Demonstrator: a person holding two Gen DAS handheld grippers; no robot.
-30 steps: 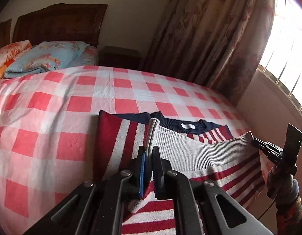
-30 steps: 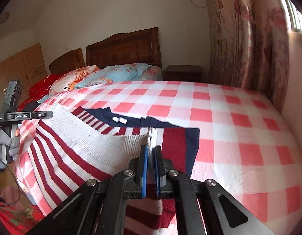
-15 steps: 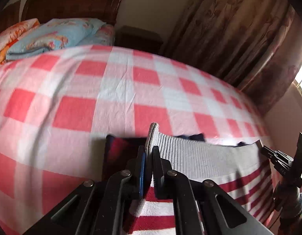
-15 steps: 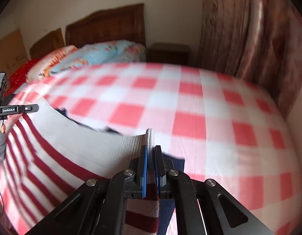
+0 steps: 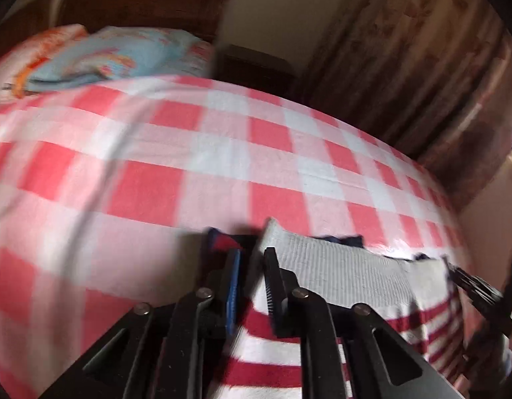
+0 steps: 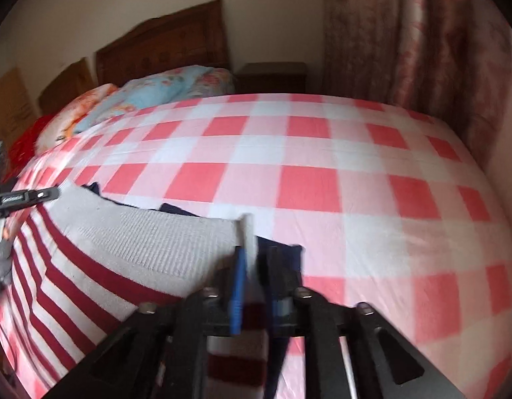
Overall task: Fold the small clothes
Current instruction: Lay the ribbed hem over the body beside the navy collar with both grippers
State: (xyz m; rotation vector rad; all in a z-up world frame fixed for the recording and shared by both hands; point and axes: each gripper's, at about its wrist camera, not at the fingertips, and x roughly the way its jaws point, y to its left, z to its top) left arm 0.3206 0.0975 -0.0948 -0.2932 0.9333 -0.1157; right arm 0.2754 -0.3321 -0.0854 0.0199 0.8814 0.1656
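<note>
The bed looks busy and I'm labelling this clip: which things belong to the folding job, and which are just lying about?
Part of the job:
striped sweater
left gripper
right gripper
checked bedspread, the work surface

Just lying about:
pillows
headboard
nightstand
curtain

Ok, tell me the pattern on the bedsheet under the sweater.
Red, pink and white checked bedsheet, clearest in the right wrist view.

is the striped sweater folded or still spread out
Partly folded: the sweater's grey hem is doubled up over its navy collar end, one corner between each gripper's jaws.
</note>
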